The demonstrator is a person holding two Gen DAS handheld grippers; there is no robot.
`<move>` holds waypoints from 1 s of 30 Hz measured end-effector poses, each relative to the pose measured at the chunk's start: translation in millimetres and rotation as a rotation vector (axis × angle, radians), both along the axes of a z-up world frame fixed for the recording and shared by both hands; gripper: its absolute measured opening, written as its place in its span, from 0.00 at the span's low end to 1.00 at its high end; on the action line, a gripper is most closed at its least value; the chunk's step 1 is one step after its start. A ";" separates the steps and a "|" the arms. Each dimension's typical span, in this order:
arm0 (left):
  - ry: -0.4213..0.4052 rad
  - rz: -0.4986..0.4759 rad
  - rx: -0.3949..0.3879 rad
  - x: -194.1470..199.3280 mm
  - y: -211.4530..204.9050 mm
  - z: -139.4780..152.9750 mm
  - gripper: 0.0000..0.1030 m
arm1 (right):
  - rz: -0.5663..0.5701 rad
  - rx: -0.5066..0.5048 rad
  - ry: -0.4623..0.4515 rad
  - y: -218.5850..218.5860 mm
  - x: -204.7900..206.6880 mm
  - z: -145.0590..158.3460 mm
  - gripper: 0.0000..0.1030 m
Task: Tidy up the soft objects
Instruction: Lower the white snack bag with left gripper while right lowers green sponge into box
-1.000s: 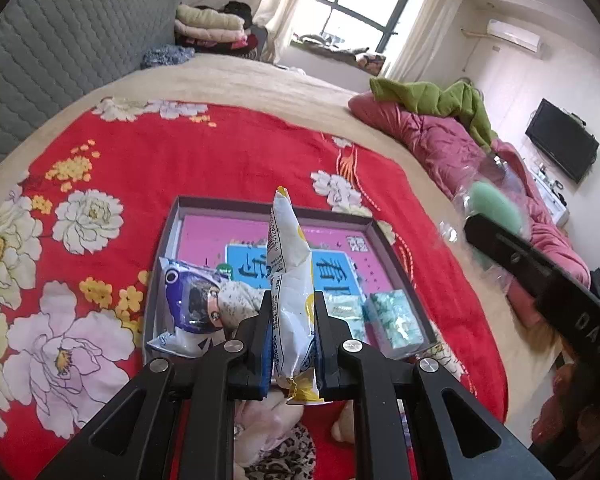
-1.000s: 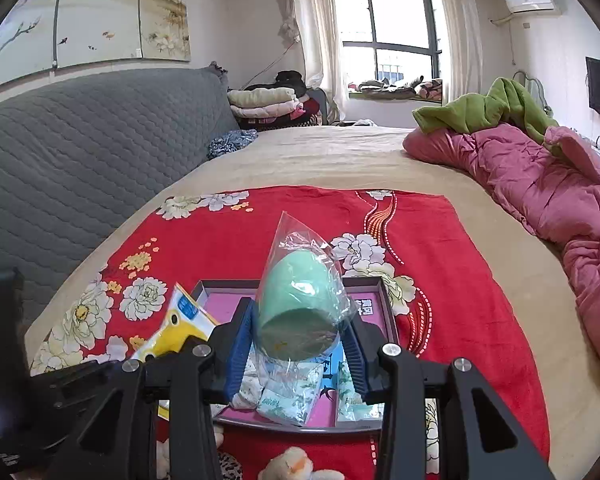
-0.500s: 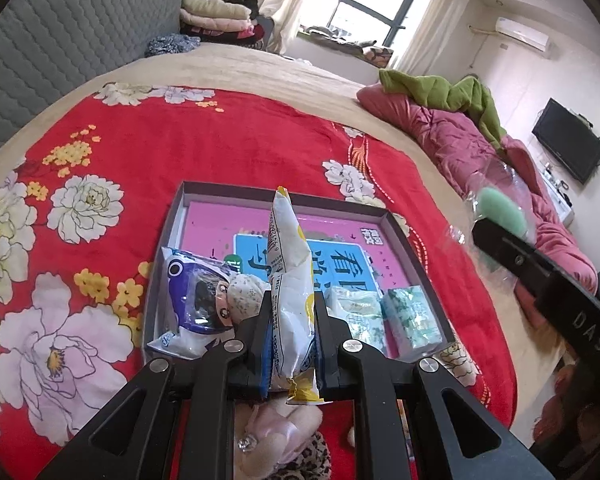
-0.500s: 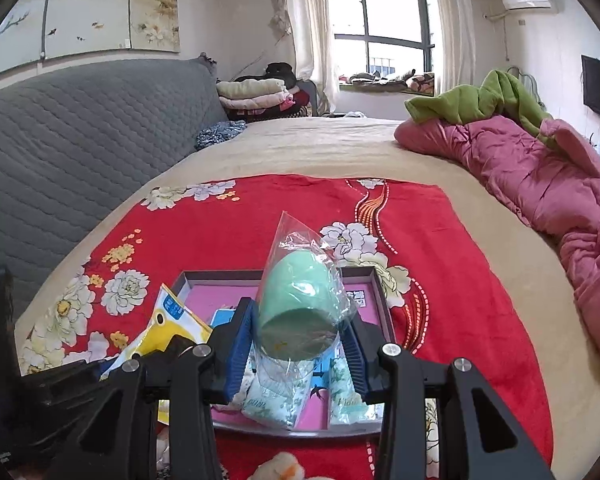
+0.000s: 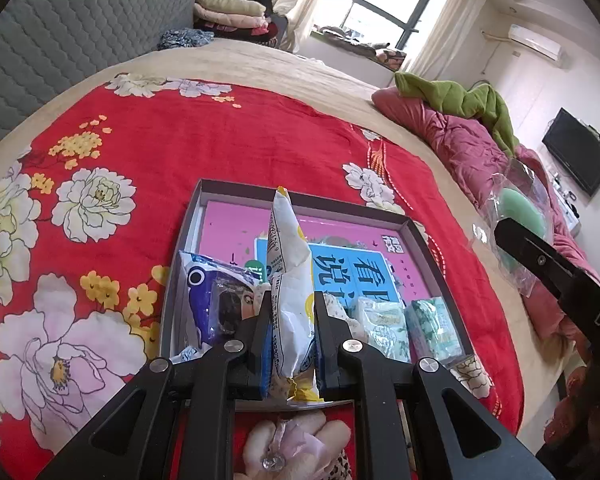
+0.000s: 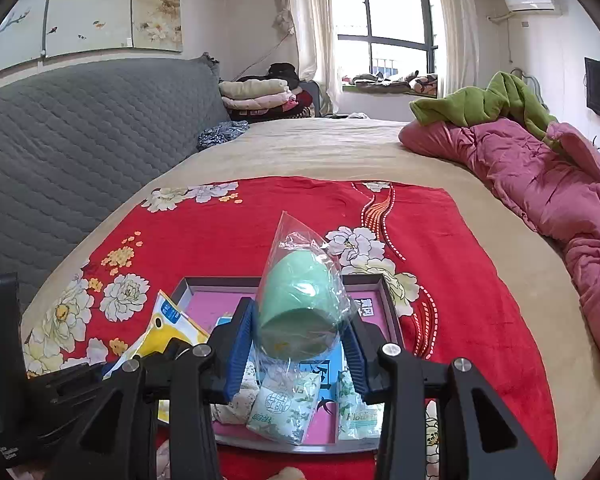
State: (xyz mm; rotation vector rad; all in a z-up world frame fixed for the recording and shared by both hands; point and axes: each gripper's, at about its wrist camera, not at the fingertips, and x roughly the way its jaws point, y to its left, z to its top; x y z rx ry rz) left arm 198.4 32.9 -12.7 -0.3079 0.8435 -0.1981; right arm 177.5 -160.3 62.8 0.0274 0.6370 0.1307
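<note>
Readable text: "DAS" in white on the right gripper point(image 5: 556, 264) body in the left view; big Chinese characters on the blue panel of the pink sheet point(image 5: 352, 268) lining the tray point(image 5: 436, 256), a QR-style block at its far right corner; "Flow…" on the tissue pack point(image 6: 358, 412) at the tray's near right corner, other print too small to read. Left gripper point(image 5: 291, 328) is clamped on a white-yellow snack bag point(image 5: 290, 280), bag upright, tip reaching toward the tray's far edge. Right gripper point(image 6: 300, 332) is clamped on a green sponge egg in a clear bag point(image 6: 300, 300), held above the tray's near edge. Tray sits on the red floral blanket point(image 5: 204, 140) on the bed; blue cartoon packet point(image 5: 216, 300) at its near left corner, two tissue packs point(image 5: 408, 326) along the near edge toward the right, far half of the tray bare pink sheet. Wide blanket margin left and beyond the tray, less on the right before the blanket's edge. Plush toy point(image 5: 296, 448) lies just outside the near edge. Versus a second ago: both grippers have come lower and closer to the tray, grips unchanged
</note>
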 end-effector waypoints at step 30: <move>0.044 -0.106 -0.132 24.2 -19.0 -27.3 0.15 | 0.026 -0.028 0.176 -17.4 8.3 -63.0 0.41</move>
